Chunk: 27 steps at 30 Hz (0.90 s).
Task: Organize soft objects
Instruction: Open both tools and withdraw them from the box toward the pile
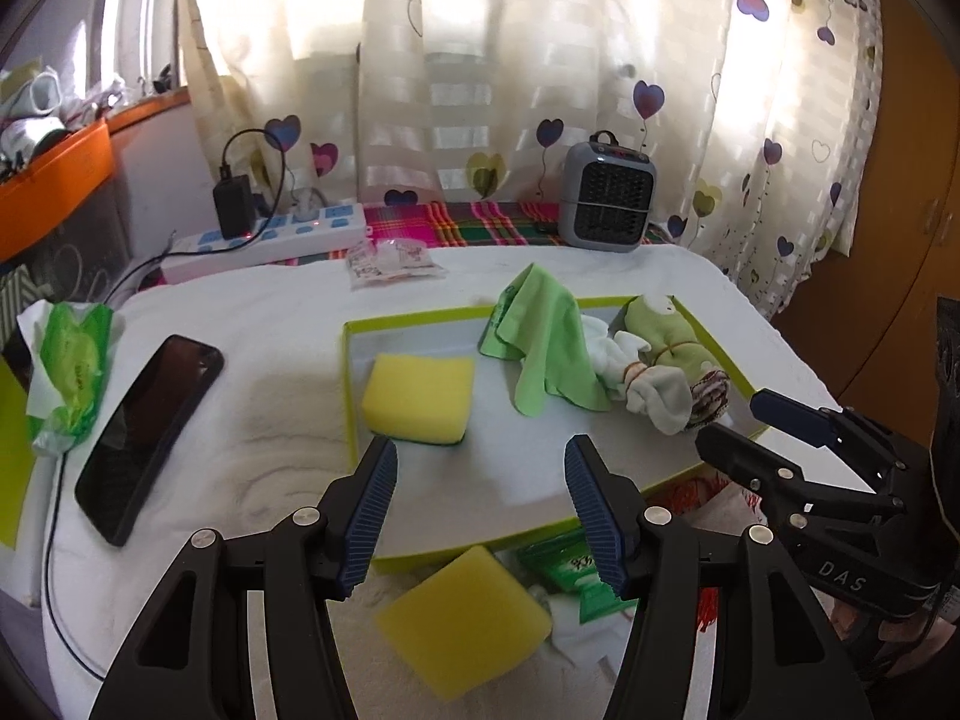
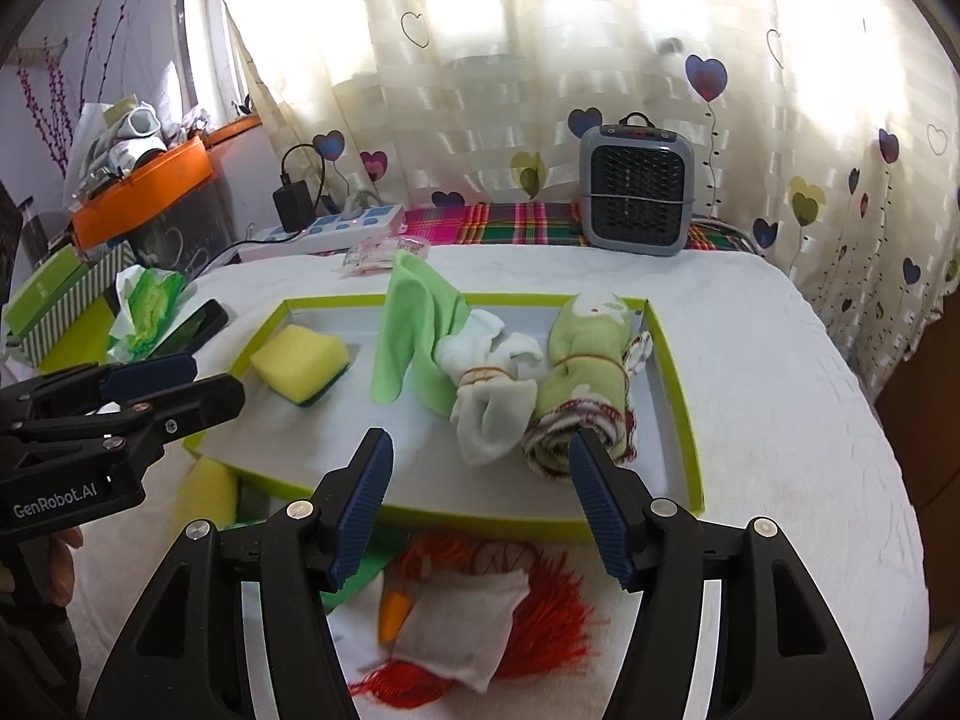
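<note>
On the white-covered table (image 1: 252, 360) before the heart-print curtain, your tray (image 1: 420, 319) holds a sponge, cloth and socks while both claws, left (image 1: 480, 510) and right (image 2: 480, 504), hang empty and wide, so the loose yellow sponge (image 1: 462, 618) looks next.

Both grippers are black plastic frames with triangular cut-outs and round silver screw heads at the joints. The left gripper (image 1: 480, 504) carries ribbed dark-blue pads (image 1: 373, 516) on its fingers, and white "GenRobot.AI" lettering marks its side. The right gripper (image 2: 480, 501) has matching blue ribbed pads (image 2: 600, 510), with "DAS" printed on its body.
</note>
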Each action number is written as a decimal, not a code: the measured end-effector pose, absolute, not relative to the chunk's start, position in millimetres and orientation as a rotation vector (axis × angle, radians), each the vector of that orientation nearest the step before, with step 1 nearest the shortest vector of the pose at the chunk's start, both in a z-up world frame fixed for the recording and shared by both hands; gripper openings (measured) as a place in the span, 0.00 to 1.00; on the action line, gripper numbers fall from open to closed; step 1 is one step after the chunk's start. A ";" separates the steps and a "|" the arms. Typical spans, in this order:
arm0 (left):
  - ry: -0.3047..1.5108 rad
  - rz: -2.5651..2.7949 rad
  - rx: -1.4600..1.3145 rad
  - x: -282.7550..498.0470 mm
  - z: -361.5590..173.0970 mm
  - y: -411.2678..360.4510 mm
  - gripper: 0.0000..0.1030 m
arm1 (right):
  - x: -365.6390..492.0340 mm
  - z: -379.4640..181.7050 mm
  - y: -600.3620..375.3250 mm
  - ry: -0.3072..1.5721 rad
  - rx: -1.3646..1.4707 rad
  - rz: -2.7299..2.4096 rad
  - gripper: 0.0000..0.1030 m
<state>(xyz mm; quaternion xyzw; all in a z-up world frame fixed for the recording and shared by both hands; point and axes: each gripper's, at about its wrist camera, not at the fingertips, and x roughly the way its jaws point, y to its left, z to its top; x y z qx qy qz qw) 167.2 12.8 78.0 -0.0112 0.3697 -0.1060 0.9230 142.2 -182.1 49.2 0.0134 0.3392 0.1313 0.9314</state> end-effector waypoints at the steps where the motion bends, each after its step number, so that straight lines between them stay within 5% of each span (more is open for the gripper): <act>1: 0.757 -0.213 -0.024 164.7 77.4 15.8 0.56 | 139.9 50.0 -181.9 0.690 0.029 0.268 0.60; 27: 0.810 -0.328 -0.178 132.2 39.2 79.7 0.56 | 72.1 38.9 -163.5 0.718 0.021 0.330 0.60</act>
